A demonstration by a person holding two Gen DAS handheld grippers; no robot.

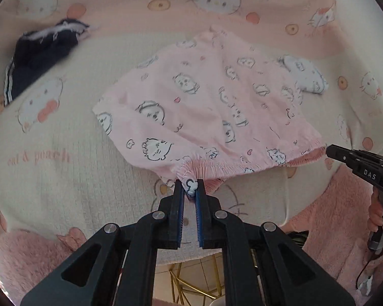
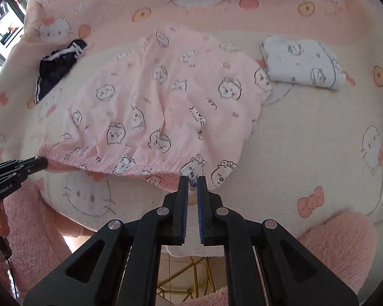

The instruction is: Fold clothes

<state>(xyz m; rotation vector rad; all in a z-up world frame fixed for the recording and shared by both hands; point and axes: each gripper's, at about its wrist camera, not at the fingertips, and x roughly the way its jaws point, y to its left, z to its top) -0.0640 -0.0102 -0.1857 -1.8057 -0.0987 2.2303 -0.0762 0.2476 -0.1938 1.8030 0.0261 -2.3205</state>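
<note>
A cartoon-print cover [image 2: 306, 132] drapes the tabletop. On it, at the middle, lie the pink shorts [image 2: 160, 102], soft, light and limp. We hold their elastic waistband [image 2: 130, 164] at the near edge: left gripper [image 1: 190, 187] and right gripper [image 2: 193, 181], fingers pinched shut on the two corners. Folded white garment [image 2: 301, 63] far right, dark garment [image 2: 56, 63] far left.

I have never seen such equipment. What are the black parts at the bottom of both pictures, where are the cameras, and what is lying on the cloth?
No robot: a person holds a two-finger gripper in each hand, each carrying a camera looking along its fingers. The left gripper and right gripper are shut on the elastic waistband of pink printed shorts spread on a cat-print cover. A dark garment and a folded white garment lie farther back.
</note>
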